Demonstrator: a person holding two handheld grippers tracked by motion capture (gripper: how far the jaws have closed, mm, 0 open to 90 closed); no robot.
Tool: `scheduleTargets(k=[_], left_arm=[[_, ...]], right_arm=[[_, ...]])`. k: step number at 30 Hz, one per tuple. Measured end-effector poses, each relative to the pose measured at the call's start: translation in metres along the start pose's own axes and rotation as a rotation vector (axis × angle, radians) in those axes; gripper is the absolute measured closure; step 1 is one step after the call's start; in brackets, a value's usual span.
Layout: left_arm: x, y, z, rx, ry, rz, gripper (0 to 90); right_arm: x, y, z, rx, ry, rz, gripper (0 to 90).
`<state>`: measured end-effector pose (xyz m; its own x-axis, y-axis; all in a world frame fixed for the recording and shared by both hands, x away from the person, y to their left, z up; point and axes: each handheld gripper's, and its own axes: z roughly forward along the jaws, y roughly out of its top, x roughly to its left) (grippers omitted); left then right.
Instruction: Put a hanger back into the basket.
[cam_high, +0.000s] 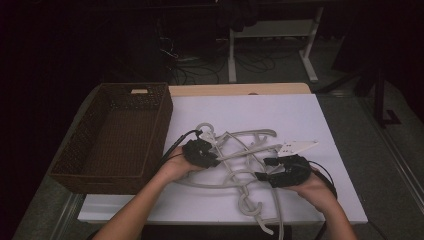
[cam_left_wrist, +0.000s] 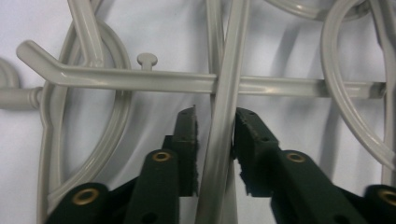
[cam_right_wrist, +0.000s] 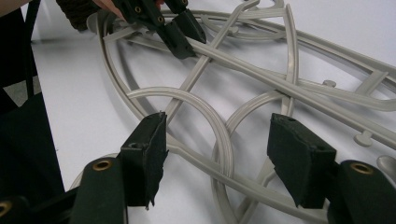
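White covers most of the tabletop (cam_high: 300, 115), with a strip of bare wood showing along its far edge. A dark brown woven basket (cam_high: 75, 165) stands along the left edge, reaching from the far left corner almost to the near one, a small pale label on its far wall.

A tangle of grey plastic hangers (cam_high: 235, 165) lies on the white surface, from the middle of the tabletop down to its near edge, just right of the basket but apart from it. Their arms cross over one another, one hook (cam_high: 205, 129) curls at the far left of the heap and another (cam_high: 250, 205) near the front edge.

The left gripper (cam_high: 212, 159), held in a hand coming up from the near edge, sits at the left side of the heap close to the basket. In the left gripper view its jaws stand on either side of one slanting hanger bar (cam_left_wrist: 219, 140) and press against it, clamped on that bar; a long crossbar (cam_left_wrist: 187, 83) runs across just beyond the tips.

The right gripper (cam_high: 265, 169) is at the right side of the heap. In the right gripper view (cam_right_wrist: 217, 161) its jaws stand well apart above curved hanger arms, touching none of them.
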<state>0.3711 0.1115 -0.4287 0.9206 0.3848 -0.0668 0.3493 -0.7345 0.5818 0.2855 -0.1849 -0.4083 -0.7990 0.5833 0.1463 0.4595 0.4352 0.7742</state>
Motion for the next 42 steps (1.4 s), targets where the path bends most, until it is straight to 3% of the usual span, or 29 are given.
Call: scheduleTargets(k=[7, 14, 17, 22, 28, 29, 30, 33, 34, 37, 39, 42], left_arm=[[-0.002, 0.001, 0.000, -0.003, -0.009, 0.024, 78.7], [-0.002, 0.001, -0.004, -0.013, -0.013, 0.015, 80.7], [-0.002, 0.001, -0.011, -0.047, -0.029, 0.007, 81.1], [-0.003, 0.006, -0.028, -0.096, 0.002, -0.004, 81.2], [0.003, 0.006, -0.038, -0.146, 0.057, -0.081, 81.3], [0.006, 0.004, -0.040, -0.167, 0.073, -0.116, 81.3], [0.006, 0.004, -0.040, -0.167, 0.073, -0.116, 81.3], [0.016, -0.002, -0.042, -0.199, 0.079, -0.191, 81.3], [0.016, -0.002, -0.042, -0.199, 0.079, -0.191, 81.3], [0.020, -0.006, -0.042, -0.226, 0.110, -0.239, 81.3], [0.025, -0.011, -0.039, -0.240, 0.170, -0.292, 81.2], [0.029, -0.015, -0.035, -0.223, 0.187, -0.313, 81.1]], right_arm=[[-0.002, 0.000, -0.002, -0.011, -0.008, -0.002, 37.7], [-0.003, -0.001, -0.004, -0.024, -0.014, 0.002, 38.2], [-0.004, 0.000, -0.006, -0.039, -0.013, 0.007, 38.3], [-0.004, 0.000, -0.008, -0.052, -0.018, 0.013, 38.4], [-0.005, 0.000, -0.011, -0.068, -0.021, 0.019, 38.5], [-0.005, 0.000, -0.011, -0.067, -0.023, 0.021, 38.5], [-0.005, 0.000, -0.011, -0.067, -0.023, 0.021, 38.5], [-0.006, -0.001, -0.011, -0.068, -0.025, 0.023, 38.5], [-0.006, -0.001, -0.011, -0.068, -0.025, 0.023, 38.5], [-0.007, -0.001, -0.011, -0.066, -0.027, 0.025, 38.5], [-0.007, -0.001, -0.011, -0.065, -0.028, 0.025, 38.5], [-0.007, -0.002, -0.011, -0.063, -0.029, 0.025, 38.6]])
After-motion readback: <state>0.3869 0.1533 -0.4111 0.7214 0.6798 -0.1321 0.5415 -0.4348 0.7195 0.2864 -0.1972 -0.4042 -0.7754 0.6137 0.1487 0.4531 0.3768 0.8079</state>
